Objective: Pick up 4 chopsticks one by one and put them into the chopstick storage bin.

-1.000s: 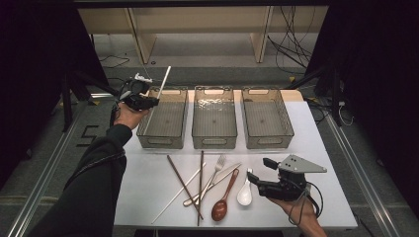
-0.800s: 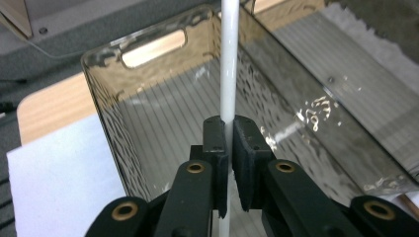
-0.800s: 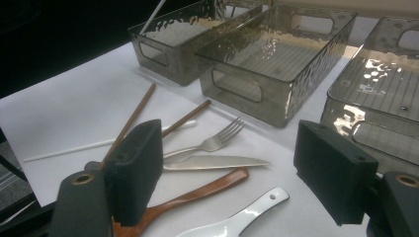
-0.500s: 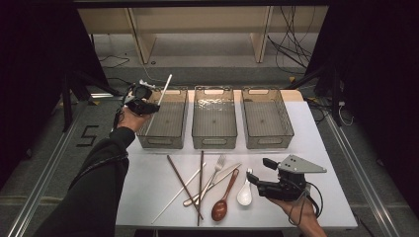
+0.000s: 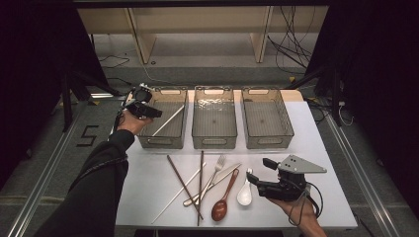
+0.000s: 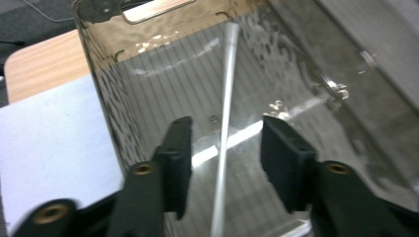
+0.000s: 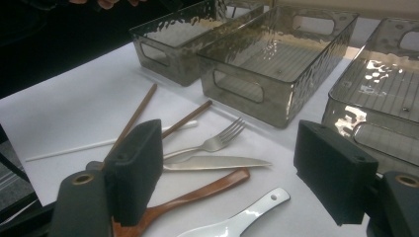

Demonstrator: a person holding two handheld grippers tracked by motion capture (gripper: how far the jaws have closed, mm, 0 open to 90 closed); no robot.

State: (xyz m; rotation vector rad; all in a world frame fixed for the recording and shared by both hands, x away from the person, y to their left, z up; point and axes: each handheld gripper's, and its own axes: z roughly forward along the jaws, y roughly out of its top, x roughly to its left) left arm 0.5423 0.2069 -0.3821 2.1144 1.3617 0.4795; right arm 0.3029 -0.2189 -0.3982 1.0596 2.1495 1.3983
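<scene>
White porcelain spoon (image 5: 244, 192) lies just ahead of my right tool (image 5: 258, 174), whose jaws stand wide apart with nothing between them, beside the wooden spoon (image 5: 221, 207), knife (image 5: 217, 180), fork (image 5: 215, 168) and chopsticks (image 5: 184, 185) waiting on the surface (image 5: 148, 173). Farther off, my left tool (image 5: 153, 112) has just let its jaws spread: the white chopstick (image 6: 227, 123) it carried raised a moment ago now lies loose between them, slanted inside the leftmost bin (image 5: 144, 140). That piece is sorted, I judge; its mate comes next.
</scene>
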